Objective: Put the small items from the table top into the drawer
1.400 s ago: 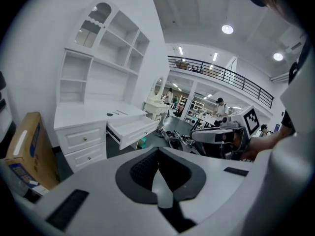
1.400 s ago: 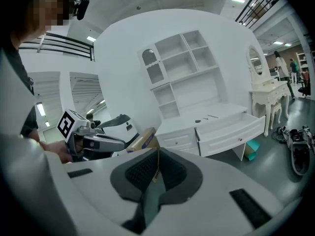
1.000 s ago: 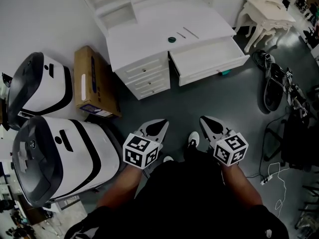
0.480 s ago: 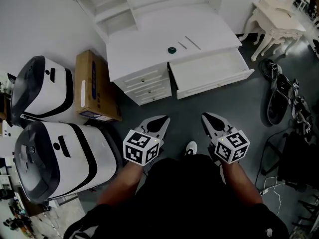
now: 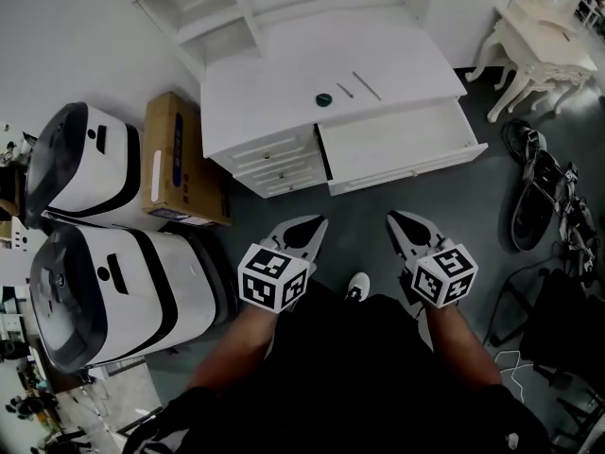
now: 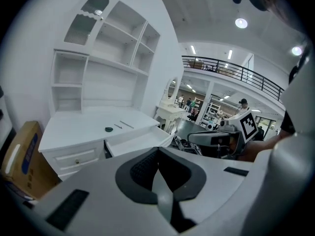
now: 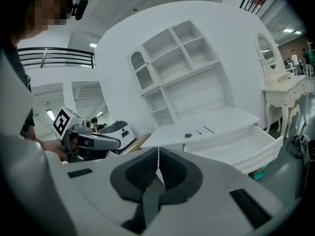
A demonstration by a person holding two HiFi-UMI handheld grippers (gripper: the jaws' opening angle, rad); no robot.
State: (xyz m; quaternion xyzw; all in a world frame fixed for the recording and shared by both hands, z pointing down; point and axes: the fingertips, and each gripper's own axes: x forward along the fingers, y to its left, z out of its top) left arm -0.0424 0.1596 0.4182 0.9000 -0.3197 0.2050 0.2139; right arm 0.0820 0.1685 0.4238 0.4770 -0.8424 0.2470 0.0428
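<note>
The left tool (image 5: 304, 232) and right tool (image 5: 405, 227) are pinched closed, empty. A small dark round item (image 5: 324, 99) lies on the white counter (image 5: 274, 74), behind the open white drawer (image 5: 406, 145). The brown cardboard box (image 5: 180, 159) bears a blue label, seemingly printed but unreadable.

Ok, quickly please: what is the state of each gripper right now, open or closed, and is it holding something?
Left gripper: closed, holding nothing.
Right gripper: closed, holding nothing.
</note>
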